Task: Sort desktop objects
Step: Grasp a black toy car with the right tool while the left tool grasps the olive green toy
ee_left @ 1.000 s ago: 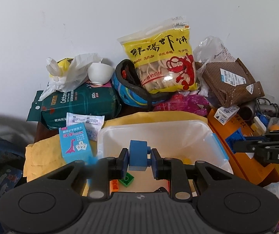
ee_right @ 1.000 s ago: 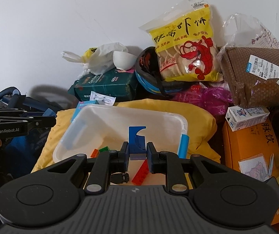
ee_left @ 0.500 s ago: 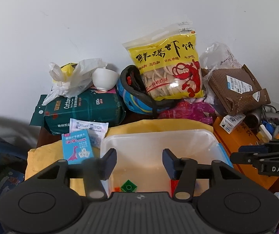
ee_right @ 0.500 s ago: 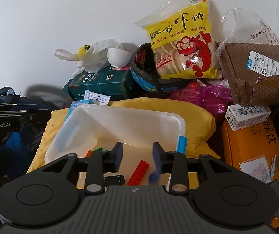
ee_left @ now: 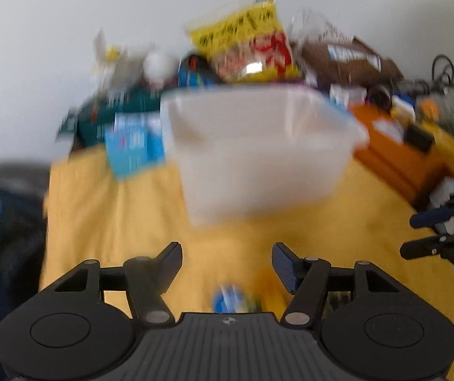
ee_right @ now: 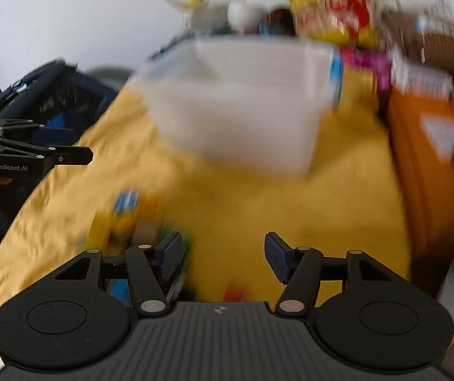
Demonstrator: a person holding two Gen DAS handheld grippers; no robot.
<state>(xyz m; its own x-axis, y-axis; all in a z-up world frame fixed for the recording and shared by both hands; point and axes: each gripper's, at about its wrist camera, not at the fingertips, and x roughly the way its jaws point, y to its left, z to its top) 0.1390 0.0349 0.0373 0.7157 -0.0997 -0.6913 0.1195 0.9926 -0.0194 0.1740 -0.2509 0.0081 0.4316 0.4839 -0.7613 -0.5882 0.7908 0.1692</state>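
Both views are blurred. The left tongs [ee_left: 227,262] and the right tongs [ee_right: 223,254] stand wide apart and hold nothing, low over the yellow cloth [ee_right: 258,197] on the tabletop. The white bin [ee_left: 258,146] stands further back on the cloth. Small loose pieces [ee_right: 125,219] lie just before the right tongs, too blurred to name. I think the next pick should wait for a steady view, then close on one piece only.

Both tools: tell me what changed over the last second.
Each let go of its blue block into the white bin, then pulled back and down over the yellow cloth. Left tool and right tool now stand open and empty. The bin and the clutter behind it stayed put.
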